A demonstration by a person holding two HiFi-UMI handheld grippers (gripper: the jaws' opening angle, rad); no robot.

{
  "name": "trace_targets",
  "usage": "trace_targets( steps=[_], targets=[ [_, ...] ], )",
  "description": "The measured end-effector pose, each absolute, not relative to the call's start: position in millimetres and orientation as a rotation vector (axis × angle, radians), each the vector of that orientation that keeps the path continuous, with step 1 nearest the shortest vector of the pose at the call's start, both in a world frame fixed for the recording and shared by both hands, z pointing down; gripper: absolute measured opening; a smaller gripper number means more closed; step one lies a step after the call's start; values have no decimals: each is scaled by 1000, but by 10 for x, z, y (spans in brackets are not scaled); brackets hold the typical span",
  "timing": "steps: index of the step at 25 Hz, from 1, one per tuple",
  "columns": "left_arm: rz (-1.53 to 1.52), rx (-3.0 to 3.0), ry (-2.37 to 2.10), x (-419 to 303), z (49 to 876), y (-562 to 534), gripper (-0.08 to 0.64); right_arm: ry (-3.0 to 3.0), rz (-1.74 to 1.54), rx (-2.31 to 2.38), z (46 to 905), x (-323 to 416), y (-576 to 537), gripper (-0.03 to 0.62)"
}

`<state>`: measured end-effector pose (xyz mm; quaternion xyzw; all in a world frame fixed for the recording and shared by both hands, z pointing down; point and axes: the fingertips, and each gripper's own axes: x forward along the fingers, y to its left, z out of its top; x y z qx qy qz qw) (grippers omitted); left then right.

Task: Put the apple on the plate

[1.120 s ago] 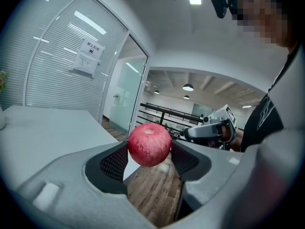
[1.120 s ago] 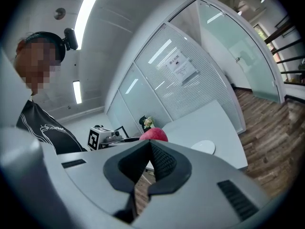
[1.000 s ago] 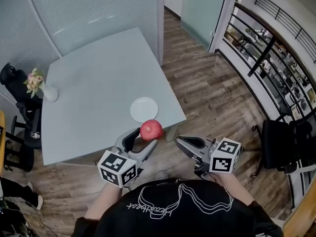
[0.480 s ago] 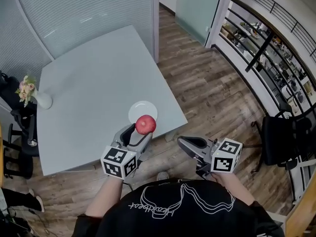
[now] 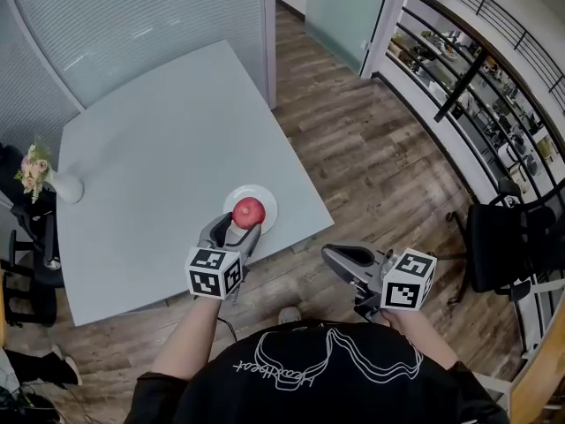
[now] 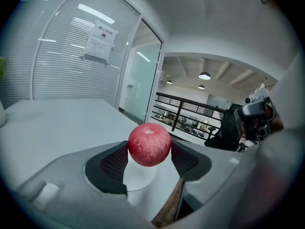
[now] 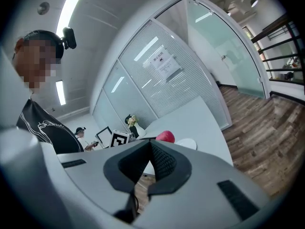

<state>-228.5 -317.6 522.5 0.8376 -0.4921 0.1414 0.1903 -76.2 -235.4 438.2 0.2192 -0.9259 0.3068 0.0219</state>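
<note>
- With my left tool I am pinching the red apple between both pads, holding it just above the white plate.
- The plate is sitting at the tabletop edge nearest me.
- My right tool is hanging beyond that edge, right of the plate, jaws pressed together, empty.

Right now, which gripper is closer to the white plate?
Left. The left gripper holds the apple over the plate; the right gripper hangs shut and empty past the table's edge, above the wooden floor.
</note>
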Motion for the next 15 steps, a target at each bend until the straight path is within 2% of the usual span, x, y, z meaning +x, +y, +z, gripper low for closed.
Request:
trace_targets(
  steps=[15],
  targets=[
    [611, 2304, -1447, -2358, 5920, -3584, 290, -2812, 1023, 710, 4582, -679, -2548, 9]
  ],
)
